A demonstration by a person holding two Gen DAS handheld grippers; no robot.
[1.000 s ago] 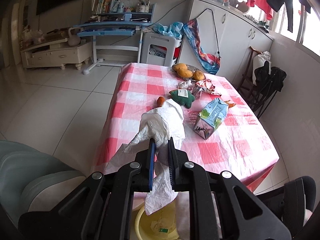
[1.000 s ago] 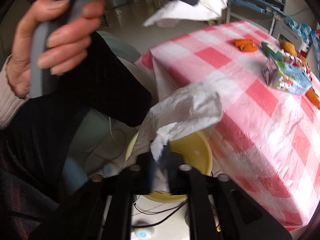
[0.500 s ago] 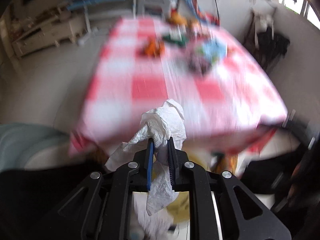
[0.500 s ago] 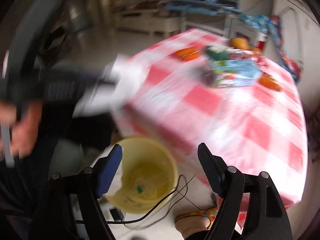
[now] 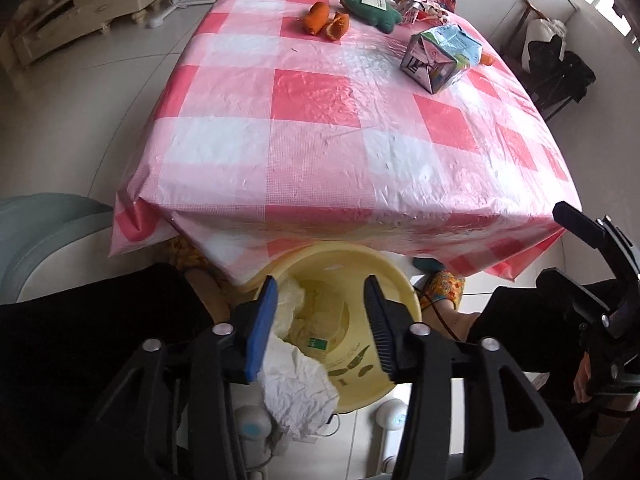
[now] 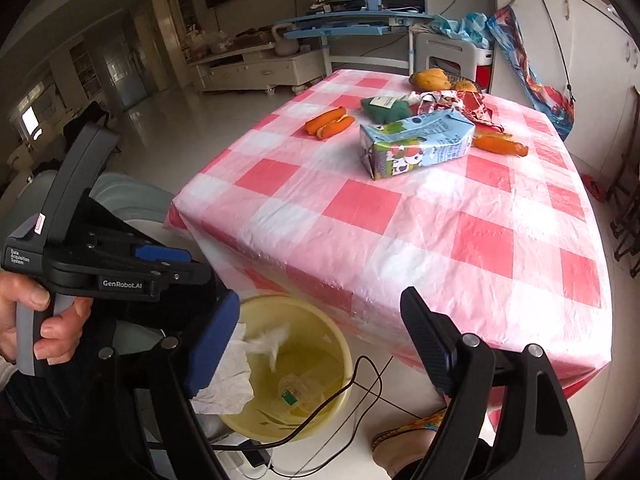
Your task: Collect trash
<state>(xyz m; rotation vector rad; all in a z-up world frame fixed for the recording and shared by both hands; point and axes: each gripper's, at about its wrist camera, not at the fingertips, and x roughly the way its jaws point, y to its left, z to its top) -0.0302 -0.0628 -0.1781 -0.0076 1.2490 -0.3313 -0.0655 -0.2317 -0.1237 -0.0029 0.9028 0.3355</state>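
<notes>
Your left claw [image 5: 320, 320] points steeply down over the yellow bin [image 5: 400, 292] and its jaws are opening; a crumpled white tissue [image 5: 296, 384] hangs against the inner face of the blue left pad [image 5: 262, 324], draped over the bin's near rim, while the other pad stands clear of it. Your right claw [image 6: 320, 344] is spread wide with nothing between its jaws. In the right wrist view the same tissue [image 6: 228, 376] shows beside its blue pad, lying over the bin's edge [image 6: 344, 344], and your left hand [image 6: 28, 320] grips the handle of the other claw at the far left. More white paper lies inside the bin, which stands on the floor just below the near edge of the table [image 5: 320, 128] with its red and white checked cloth. On the table the trash is well away from you: a flattened milk carton [image 6: 416, 144], orange peel [image 6: 330, 122], a green wrapper [image 6: 386, 108] and a crinkled red wrapper [image 6: 460, 104] just behind the carton. A black cable [image 6: 360, 384] trails across the bin's rim.
</notes>
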